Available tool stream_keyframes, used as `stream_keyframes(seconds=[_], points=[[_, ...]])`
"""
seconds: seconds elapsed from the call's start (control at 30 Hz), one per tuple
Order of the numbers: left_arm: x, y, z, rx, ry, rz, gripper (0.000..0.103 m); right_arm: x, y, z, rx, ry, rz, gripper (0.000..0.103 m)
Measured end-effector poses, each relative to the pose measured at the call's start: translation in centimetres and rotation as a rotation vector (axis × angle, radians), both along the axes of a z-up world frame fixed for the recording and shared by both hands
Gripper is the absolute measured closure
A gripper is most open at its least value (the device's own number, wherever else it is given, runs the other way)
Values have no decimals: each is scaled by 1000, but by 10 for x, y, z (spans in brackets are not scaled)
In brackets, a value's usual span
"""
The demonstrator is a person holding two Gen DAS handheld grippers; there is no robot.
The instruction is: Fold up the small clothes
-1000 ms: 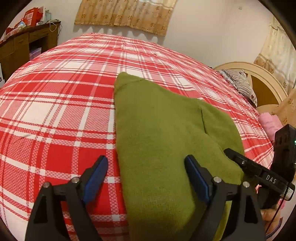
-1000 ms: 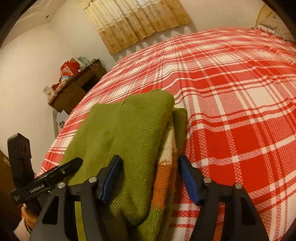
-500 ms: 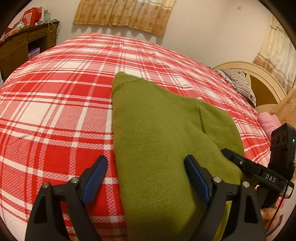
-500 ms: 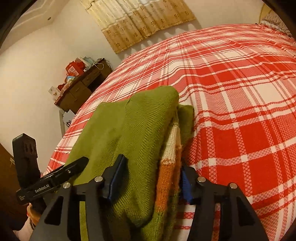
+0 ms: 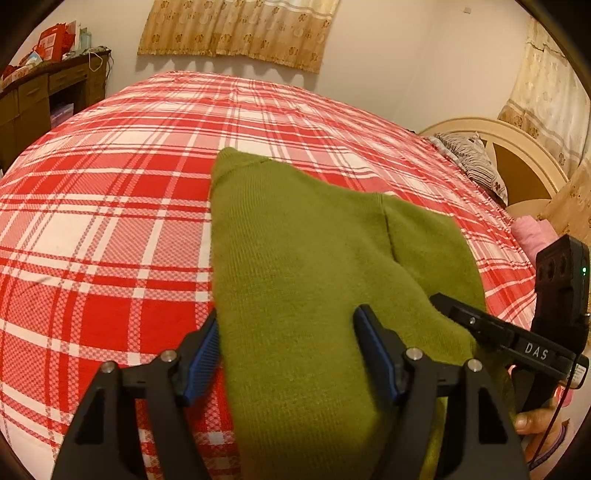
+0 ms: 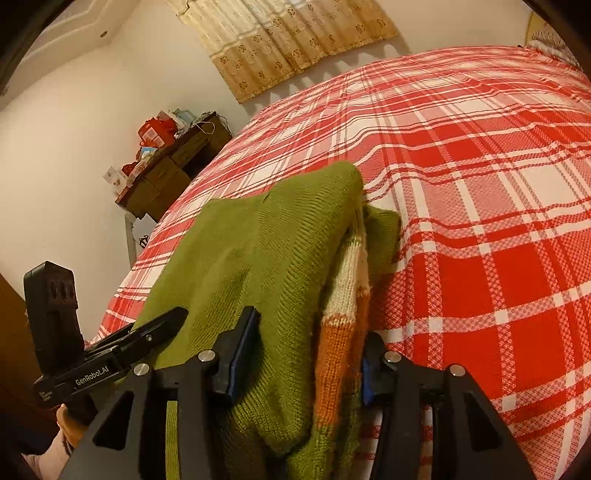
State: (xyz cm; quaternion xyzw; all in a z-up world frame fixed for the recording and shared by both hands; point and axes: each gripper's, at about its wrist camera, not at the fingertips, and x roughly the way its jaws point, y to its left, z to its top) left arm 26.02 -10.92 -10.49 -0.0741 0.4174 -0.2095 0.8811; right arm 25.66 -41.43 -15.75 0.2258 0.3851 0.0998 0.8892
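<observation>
A folded olive-green knitted sweater lies on the red-and-white plaid bed. Its orange and cream striped part shows at the right edge in the right wrist view. My left gripper straddles the sweater's near left edge, its jaws narrowed around the fabric with a gap still between them. My right gripper has its jaws pressed on the sweater's near right edge, with thick layers of fabric bunched between them. Each gripper shows in the other's view: the right one, the left one.
A dark wooden desk with boxes and red bags stands by the far wall. A curved headboard, a striped pillow and a pink cloth are at the bed's right side. Curtains hang on the far wall.
Both grippers have closed in on the sweater's near edge. The right jaws went from open to pressing the fabric; the left jaws narrowed in the last half second.
</observation>
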Motion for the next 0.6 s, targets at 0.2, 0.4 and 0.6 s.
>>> stream_keyframes(seconds=[0.2, 0.4, 0.6], points=[[-2, -2, 0, -9, -10, -13, 39, 0, 4, 2, -33, -4, -1, 56], [-7, -7, 4, 33, -37, -19, 46, -2, 22, 13, -163, -16, -20, 67], [-25, -5, 28, 77, -30, -53, 68, -27, 34, 37, -147, -35, -40, 72]])
